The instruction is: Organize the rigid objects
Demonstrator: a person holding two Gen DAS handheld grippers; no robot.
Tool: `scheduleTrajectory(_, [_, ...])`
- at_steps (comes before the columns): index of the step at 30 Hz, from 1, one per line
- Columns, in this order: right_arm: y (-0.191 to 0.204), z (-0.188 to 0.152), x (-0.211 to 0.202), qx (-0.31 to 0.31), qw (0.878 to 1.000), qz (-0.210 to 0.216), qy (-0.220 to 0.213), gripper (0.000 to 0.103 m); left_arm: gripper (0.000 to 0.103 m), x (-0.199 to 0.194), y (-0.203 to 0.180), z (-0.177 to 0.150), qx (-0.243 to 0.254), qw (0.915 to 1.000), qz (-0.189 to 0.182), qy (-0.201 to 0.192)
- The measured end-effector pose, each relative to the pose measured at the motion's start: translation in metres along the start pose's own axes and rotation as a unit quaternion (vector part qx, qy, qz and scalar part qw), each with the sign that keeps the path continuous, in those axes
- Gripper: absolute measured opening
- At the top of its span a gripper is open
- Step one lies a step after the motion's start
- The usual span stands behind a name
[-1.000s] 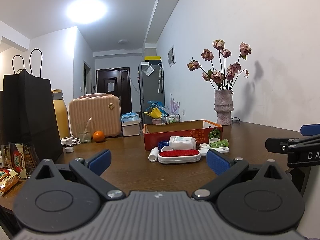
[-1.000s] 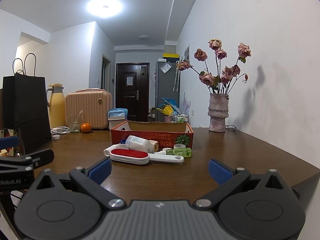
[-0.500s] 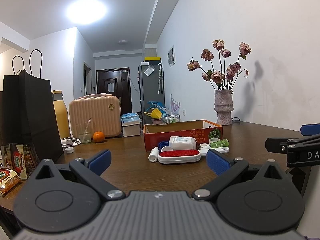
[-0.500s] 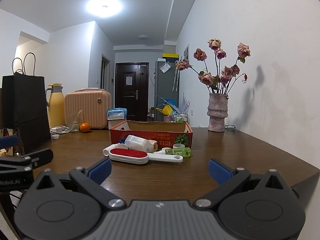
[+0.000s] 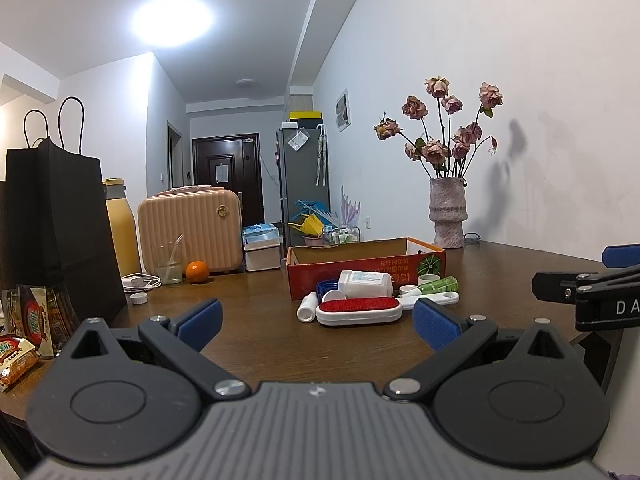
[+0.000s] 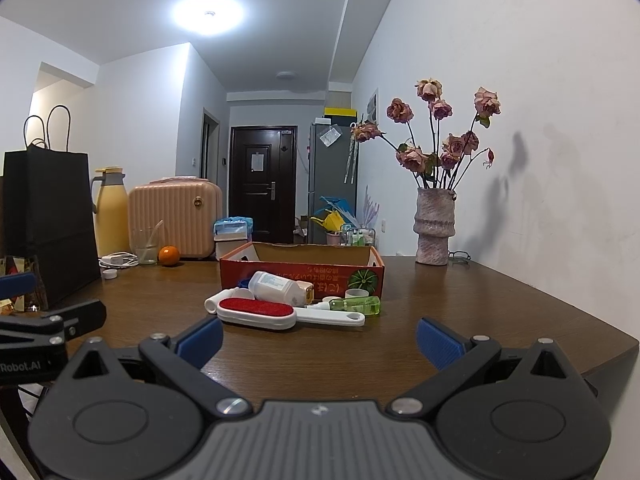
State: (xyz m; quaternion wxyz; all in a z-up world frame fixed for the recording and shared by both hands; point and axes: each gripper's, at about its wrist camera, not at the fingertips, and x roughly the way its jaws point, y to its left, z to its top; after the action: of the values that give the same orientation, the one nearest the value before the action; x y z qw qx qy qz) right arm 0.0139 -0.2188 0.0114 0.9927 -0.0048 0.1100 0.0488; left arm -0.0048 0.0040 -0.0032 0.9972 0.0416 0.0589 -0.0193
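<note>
Nothing moved; lint brush (image 6: 256, 312) before box (image 6: 300, 276).

Glaring ceiling light (image 5: 172, 20) (blown out), fisheye-bent edges

Brown wooden table (image 5: 256, 344). Mid-table: open cardboard box (image 5: 366, 264); against its near side a lint brush (image 5: 359, 310), pill bottle (image 5: 365, 284), green tube (image 5: 438, 285). Far right corner: vase (image 5: 447, 216). Left edge: black paper bag (image 5: 60, 224), orange (image 5: 197, 271), glass (image 5: 170, 262).
</note>
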Motion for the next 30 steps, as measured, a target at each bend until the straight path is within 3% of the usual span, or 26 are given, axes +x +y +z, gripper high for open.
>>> scheduleTrajectory(9, [-0.015, 0.006, 0.026, 0.005, 1.0, -0.014, -0.019, 0.103, 0.103, 0.034, 0.001, 0.0, 0.013, 0.9993, 0.019, -0.03])
scheduleTrajectory(13, [-0.022, 0.0, 0.055, 0.0, 1.0, -0.009, -0.022, 0.103, 0.103, 0.067, 0.003, -0.006, 0.013, 0.9998, 0.003, -0.017])
scheduleTrajectory(17, [-0.03, -0.013, 0.09, -0.014, 0.998, 0.017, -0.058, 0.103, 0.103, 0.108, 0.002, -0.01, 0.027, 0.9983, -0.038, 0.036])
scheduleTrajectory(20, [-0.037, -0.01, 0.128, -0.024, 0.998, 0.06, 0.0, 0.103, 0.103, 0.141, 0.007, -0.006, -0.003, 0.9969, -0.042, 0.066])
scheduleTrajectory(25, [-0.052, 0.0, 0.193, 0.006, 0.997, 0.028, 0.076, 0.101, 0.103, 0.209, 0.011, 0.002, -0.026, 0.9929, -0.039, 0.109])
scheduleTrajectory(27, [-0.066, 0.005, 0.217, 0.037, 0.994, 0.029, 0.099, 0.093, 0.103, 0.237, 0.014, 0.003, -0.04, 0.99, -0.053, 0.124])
scheduleTrajectory(30, [-0.083, 0.008, 0.251, 0.051, 0.99, 0.041, 0.123, 0.067, 0.103, 0.275, 0.017, 0.001, -0.062, 0.9804, -0.063, 0.176])
